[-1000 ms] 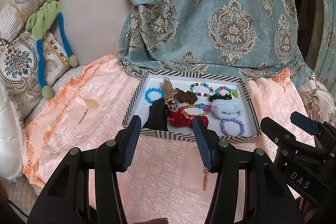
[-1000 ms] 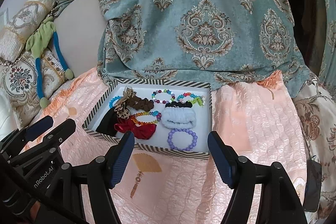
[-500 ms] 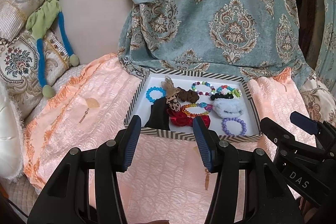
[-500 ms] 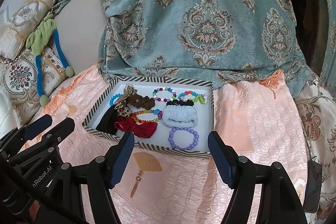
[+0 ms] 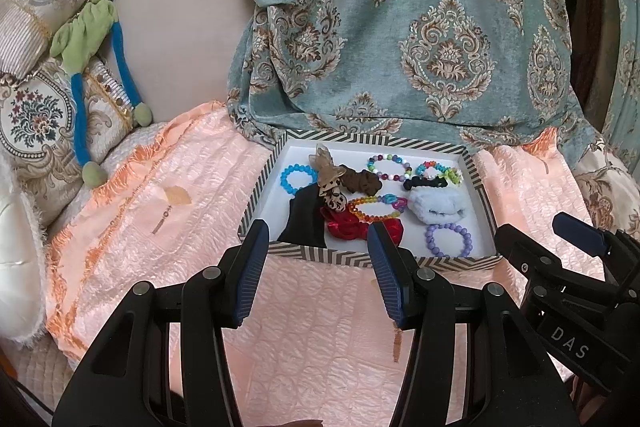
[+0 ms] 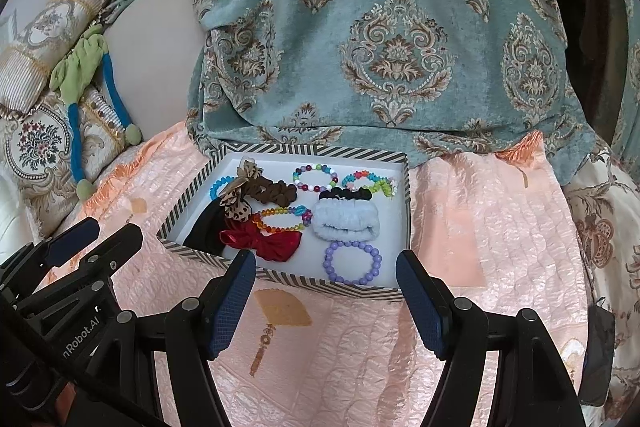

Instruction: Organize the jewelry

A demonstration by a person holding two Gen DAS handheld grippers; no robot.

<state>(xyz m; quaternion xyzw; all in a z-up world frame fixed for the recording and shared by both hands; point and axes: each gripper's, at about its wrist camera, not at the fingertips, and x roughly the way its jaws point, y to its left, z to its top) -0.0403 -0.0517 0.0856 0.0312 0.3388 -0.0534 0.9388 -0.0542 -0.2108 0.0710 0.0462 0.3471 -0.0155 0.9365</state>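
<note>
A striped-rim tray [image 5: 360, 260] [image 6: 280, 277] sits on a peach quilt and holds bead bracelets and hair ties. A purple bead bracelet [image 5: 449, 239] [image 6: 353, 263] lies at its near right, a white fluffy scrunchie [image 5: 439, 207] [image 6: 346, 223] behind it, a red bow [image 5: 352, 229] [image 6: 264, 242] near the middle and a blue bracelet [image 5: 295, 179] at the far left. My left gripper [image 5: 318, 251] is open and empty just in front of the tray. My right gripper [image 6: 326, 281] is open and empty at the tray's near edge.
A teal patterned curtain [image 5: 400, 27] hangs behind the tray. Embroidered cushions [image 5: 36, 115] and a green and blue plush toy [image 5: 86, 39] lie at the left. The peach quilt [image 5: 140, 211] spreads around the tray.
Both grippers have eased slightly toward the tray. Nothing in the tray has moved.
</note>
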